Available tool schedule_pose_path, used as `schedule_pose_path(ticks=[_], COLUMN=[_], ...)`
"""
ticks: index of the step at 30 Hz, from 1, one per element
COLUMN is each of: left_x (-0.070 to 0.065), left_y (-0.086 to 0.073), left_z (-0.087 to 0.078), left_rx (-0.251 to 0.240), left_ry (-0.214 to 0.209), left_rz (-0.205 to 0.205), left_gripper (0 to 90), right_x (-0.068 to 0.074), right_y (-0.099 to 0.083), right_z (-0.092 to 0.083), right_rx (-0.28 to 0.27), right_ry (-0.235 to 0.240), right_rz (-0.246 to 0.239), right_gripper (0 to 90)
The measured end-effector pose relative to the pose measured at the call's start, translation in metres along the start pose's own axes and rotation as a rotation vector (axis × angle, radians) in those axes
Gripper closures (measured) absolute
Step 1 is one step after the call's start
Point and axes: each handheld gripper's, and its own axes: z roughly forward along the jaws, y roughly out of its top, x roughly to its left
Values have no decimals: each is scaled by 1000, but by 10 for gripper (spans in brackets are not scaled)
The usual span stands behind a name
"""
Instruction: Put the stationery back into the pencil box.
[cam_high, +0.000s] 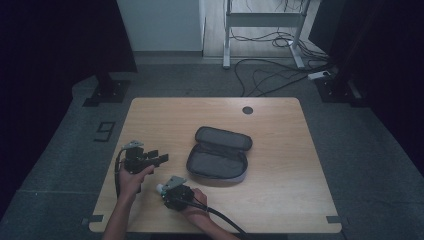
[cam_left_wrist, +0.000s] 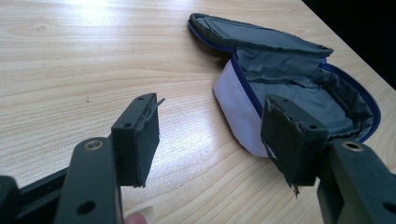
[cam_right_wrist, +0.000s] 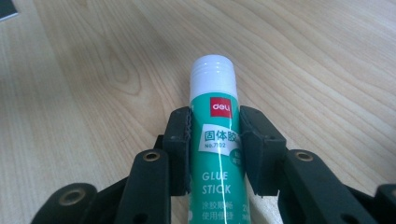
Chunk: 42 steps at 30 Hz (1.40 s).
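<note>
Leftmost, on my side of the light wooden table (cam_high: 280, 165), sits my left gripper (cam_high: 159, 159), one of two in the high view. Its two black jaws stand released, wide apart, with nothing between them. Through the left gripper view, its two foam pads (cam_left_wrist: 137, 140) hover just over the bare wood, aimed toward the near end of the pouch.

Next to the right, close to the table's front edge, is my right gripper (cam_high: 161, 189). It is clenched on the one green glue stick with a white cap (cam_right_wrist: 215, 135). Both pads (cam_right_wrist: 180, 149) press the sides of its printed label, and the cap juts out beyond the jaw tips. Seen from above, that white cap (cam_high: 159, 188) shows at the gripper's left end, low over the wood.

Further right, near the middle of the table, lies one grey fabric pencil pouch with blue piping (cam_high: 218, 157). It is unzipped and spread open, lid folded back, and well apart from the glue stick. One dark round cable hole (cam_high: 247, 110) marks the far edge.
</note>
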Motion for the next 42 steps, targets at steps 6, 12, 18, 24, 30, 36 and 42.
schedule_pose_path(ticks=[6, 12, 18, 24, 30, 36, 42], left_x=[1, -1, -1, -2, -3, -3, -4], left_y=[0, 0, 0, 0, -1, -1, -3], left_z=[-1, -1, 0, 1, 3, 3, 6], left_rx=[-2, -1, 8, 12, 19, 21, 29], left_ry=[2, 1, 2, 3, 3, 2, 2], left_rz=[2, 3, 9, 12, 16, 17, 19], left_gripper=[374, 373, 373, 373, 372, 371, 371], right_x=[-6, -12, -21, -30, -41, -48, -57], right_y=[0, 1, 0, -3, -7, -9, -10], right_z=[-7, -26, -43, -58, -72, -80, -87], right_rx=[-5, -43, -74, -104, -130, -143, -156], right_ry=[29, 27, 18, 14, 5, -12, -27], right_rz=[12, 18, 11, 21, 46, 55, 76], right_gripper=[648, 648, 648, 648, 648, 648, 648])
